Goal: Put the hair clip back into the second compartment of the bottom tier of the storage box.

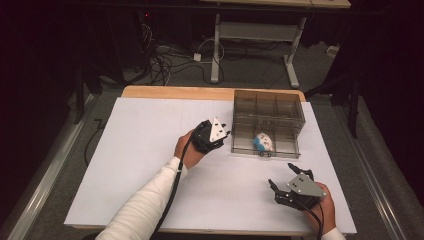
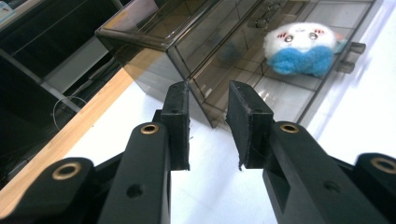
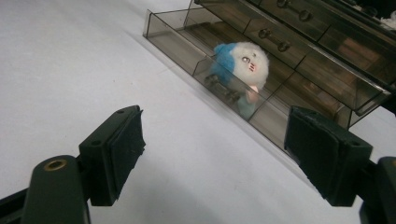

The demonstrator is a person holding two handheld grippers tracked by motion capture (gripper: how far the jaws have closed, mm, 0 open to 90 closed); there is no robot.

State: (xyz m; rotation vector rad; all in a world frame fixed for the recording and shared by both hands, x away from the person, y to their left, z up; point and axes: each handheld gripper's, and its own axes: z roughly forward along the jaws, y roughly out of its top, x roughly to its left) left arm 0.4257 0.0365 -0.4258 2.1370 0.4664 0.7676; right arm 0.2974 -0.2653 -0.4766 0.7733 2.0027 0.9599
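A smoked clear drawer cabinet [image 1: 267,107] stands at the back right of the table. Its bottom drawer [image 1: 241,145] is pulled out, and a white and blue plush toy [image 1: 262,141] lies in it. My left gripper [image 1: 225,134] hovers just left of the cabinet. In the left gripper view its jaws [image 2: 210,93] stand a little apart with nothing between them, pointing at the cabinet's near corner [image 2: 187,84], with the plush toy [image 2: 301,46] beyond. My right gripper [image 1: 282,175] rests near the front right, open wide and empty [image 3: 212,135], facing the plush toy [image 3: 240,63] in the drawer [image 3: 173,32].
A white sheet [image 1: 150,165] covers the table, with a strip of bare wood [image 1: 175,92] along the far edge. Beyond the table, cables [image 1: 165,62] lie on the floor beside the legs of another desk [image 1: 216,50].
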